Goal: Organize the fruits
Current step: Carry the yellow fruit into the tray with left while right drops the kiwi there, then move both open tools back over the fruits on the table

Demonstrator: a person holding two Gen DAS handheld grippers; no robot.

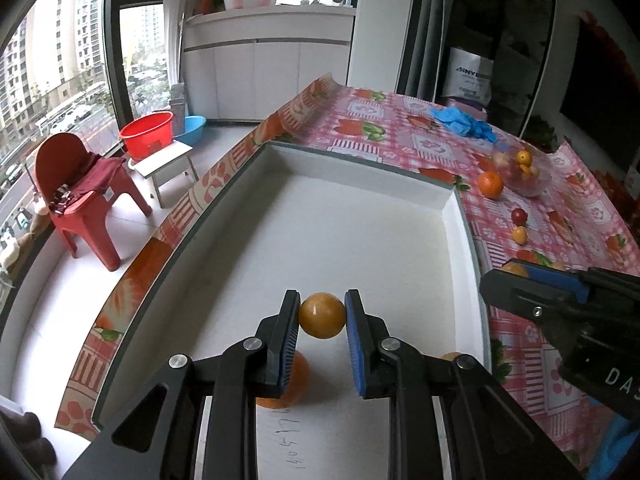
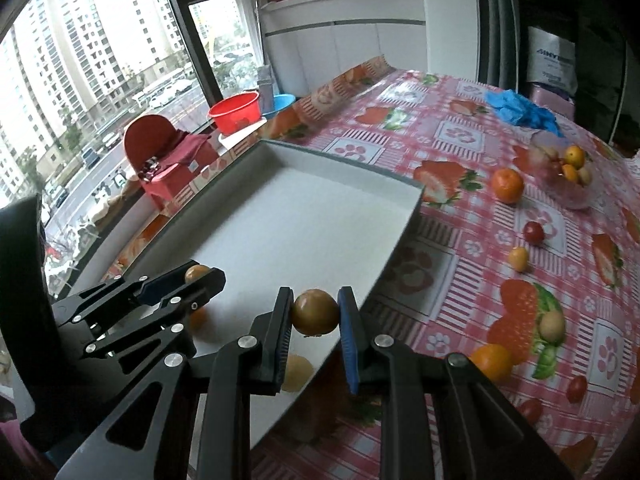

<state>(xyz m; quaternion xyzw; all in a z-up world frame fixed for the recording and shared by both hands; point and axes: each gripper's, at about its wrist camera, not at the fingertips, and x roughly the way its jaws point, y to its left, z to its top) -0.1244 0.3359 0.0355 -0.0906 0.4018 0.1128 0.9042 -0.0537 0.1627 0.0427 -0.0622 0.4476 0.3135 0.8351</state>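
Left gripper [image 1: 322, 316] pinching yellow fruit [image 1: 322, 315] over tray [image 1: 448, 196]. Right gripper [image 2: 314, 312] pinching brown fruit [image 2: 314, 312] above tray edge. Both fruits look light, round, smooth, likely slippery; grip across middle, gentle squeeze. More fruit loose on counter [image 2: 460, 132].

red basin [image 1: 147, 133] on white stool [image 1: 166, 160] | red chair [image 1: 86, 204] | blue gloves [image 1: 462, 120] on tablecloth [image 1: 400, 128]

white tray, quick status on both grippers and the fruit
Left gripper shut on a yellow-orange fruit over the white tray. Right gripper shut on a brownish round fruit at the tray's edge. Nothing blocking.
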